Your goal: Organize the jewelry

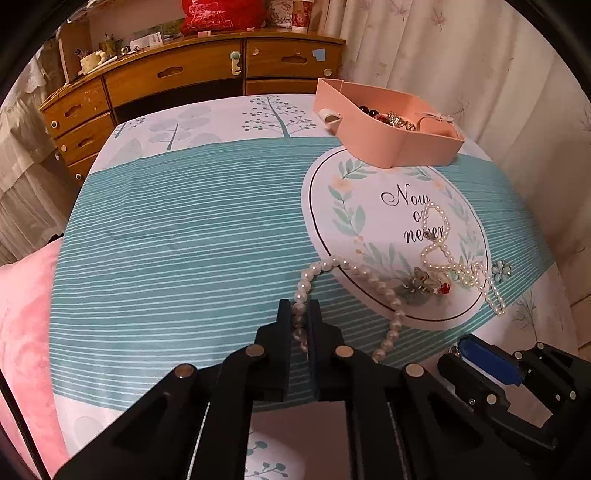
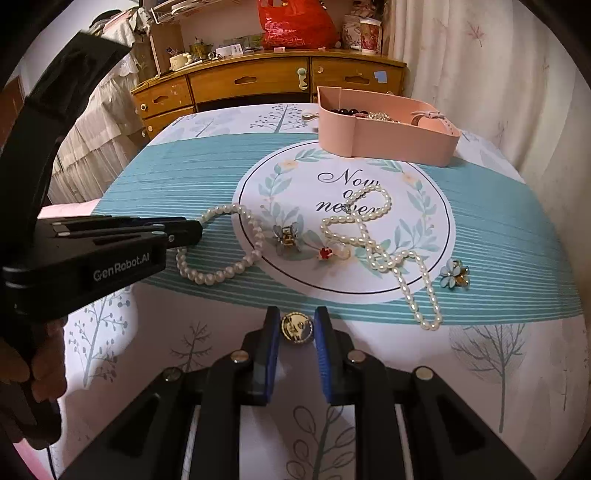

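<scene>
While round pearl strand (image 1: 369, 280) sits pinched — left gripper (image 1: 299, 314) clamps.

1. A home bedroom is showing here: a wooden dresser (image 1: 207, 74) with rows of cut-out-handled drawers is standing straight ahead of the tools, beyond the far edge of the work surface.
2. A printed cloth (image 1: 184, 229) with teal stripes and trees is covering the surface under the tools.
3. Leaf-patterned curtains (image 2: 480, 55) are hanging to the right.
4. A red bag (image 2: 295, 22), cups and small clutter are sitting on the dresser top.
5. A pink plush blanket (image 1: 26, 314) is lying to the left.
</scene>
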Motion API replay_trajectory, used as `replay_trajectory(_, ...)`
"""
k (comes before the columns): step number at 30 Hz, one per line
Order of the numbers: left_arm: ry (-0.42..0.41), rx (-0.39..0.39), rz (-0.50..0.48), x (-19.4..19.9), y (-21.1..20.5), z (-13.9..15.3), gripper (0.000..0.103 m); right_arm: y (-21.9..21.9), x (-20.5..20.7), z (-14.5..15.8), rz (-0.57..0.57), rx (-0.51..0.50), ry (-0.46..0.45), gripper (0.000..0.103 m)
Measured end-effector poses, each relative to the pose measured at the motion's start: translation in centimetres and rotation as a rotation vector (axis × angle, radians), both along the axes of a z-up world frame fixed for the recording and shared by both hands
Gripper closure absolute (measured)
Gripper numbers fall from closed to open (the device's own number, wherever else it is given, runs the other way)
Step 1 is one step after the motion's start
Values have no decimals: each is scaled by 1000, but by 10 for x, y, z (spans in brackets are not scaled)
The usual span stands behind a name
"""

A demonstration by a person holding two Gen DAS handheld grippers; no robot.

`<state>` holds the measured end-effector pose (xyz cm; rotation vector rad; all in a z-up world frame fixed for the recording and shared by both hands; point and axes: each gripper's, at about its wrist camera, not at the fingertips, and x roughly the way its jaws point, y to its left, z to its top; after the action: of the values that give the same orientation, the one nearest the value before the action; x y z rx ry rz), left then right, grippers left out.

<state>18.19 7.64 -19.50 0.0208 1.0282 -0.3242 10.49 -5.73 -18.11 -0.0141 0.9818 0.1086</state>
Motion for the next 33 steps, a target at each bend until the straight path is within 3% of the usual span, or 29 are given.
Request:
replay_trajectory(7, -16, -37, 22, -1, -4, 5, 98, -15, 2, 3, -32, 52, 4, 84)
replay_trajectory(14, -136, -66, 30, -12, -8, 45, 98, -36, 13, 21, -65, 96, -5, 84)
replay_trajectory(19, -195, -83, 32, -16, -17, 75, 98, -57, 34, 39, -66, 188, 6, 84)
replay_trajectory(24, -304, -29, 43, -18, -32, 107, 98, -65, 57, 64, -5, 175, -53, 84)
replay_trajectory(33, -465, -56, 60, 8, -71, 149, 98, -81, 103, 97, 89, 140, -170, 84)
